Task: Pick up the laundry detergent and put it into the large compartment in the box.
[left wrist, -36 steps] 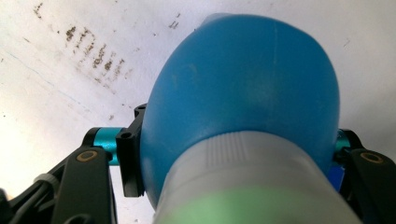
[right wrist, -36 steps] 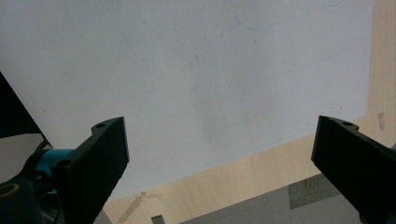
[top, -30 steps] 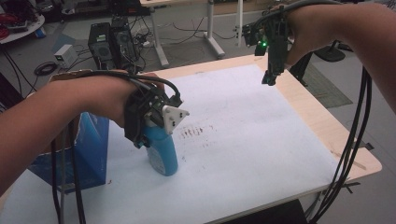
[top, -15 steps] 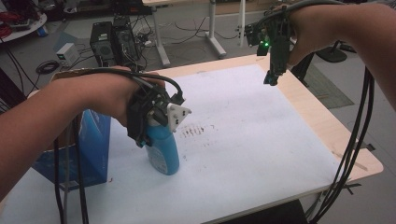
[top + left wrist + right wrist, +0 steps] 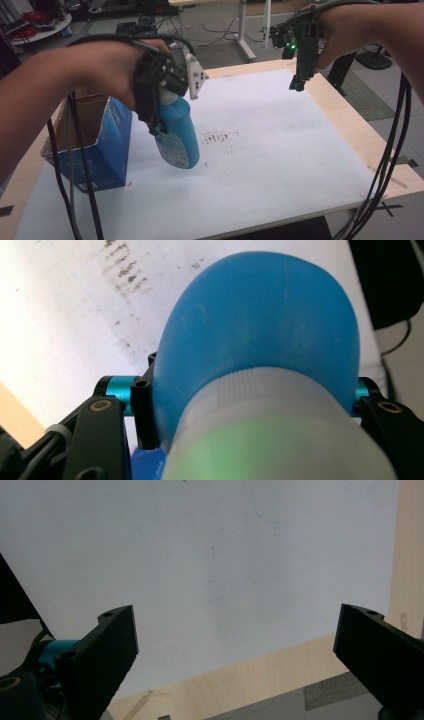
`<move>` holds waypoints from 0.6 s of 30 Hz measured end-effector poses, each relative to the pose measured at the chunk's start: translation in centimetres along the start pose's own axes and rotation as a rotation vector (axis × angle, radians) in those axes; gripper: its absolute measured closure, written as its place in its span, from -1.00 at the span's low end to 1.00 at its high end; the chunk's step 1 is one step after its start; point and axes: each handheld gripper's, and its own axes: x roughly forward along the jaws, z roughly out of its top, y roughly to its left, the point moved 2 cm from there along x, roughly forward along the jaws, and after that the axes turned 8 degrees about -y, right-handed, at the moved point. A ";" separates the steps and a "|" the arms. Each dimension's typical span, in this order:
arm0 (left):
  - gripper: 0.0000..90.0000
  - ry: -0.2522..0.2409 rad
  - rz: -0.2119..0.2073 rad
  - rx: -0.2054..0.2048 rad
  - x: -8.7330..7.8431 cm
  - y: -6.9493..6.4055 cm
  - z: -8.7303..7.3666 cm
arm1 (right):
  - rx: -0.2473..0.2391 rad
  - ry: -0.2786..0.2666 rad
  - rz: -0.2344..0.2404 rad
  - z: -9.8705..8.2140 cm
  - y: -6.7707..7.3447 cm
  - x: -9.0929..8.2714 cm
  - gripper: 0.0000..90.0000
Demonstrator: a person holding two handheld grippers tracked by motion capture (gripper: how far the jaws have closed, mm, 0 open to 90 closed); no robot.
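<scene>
Saw a broad white-topped desk [image 5: 280,165] with pale wood at its edges. Noted an open blue box [image 5: 107,150] standing at its left edge. Found the blue bottle [image 5: 177,135] hanging clear above the desk, just right of the box, tilted with its base lowest. Found the left gripper [image 5: 157,131] clamped across the bottle's upper end, its fingers [image 5: 142,410] pressed on either flank just below the pale ribbed cap [image 5: 280,440]. Judged the bottle smooth, rounded plastic: likely slick, slightly yielding, and fairly heavy if full. Judged the narrower shoulder under the cap the safest hold, since the wide belly could squirt free. Saw the right gripper [image 5: 296,85] held high over the far right corner, fingers [image 5: 112,645] spread wide around nothing. Spotted small dark smudges [image 5: 220,136] on the desk beside the bottle.
</scene>
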 end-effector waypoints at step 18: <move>-0.16 0.004 0.032 -0.568 -8.7 -1.1 -2.7 | -0.095 -0.028 0.025 1.6 0.3 0.6 -0.93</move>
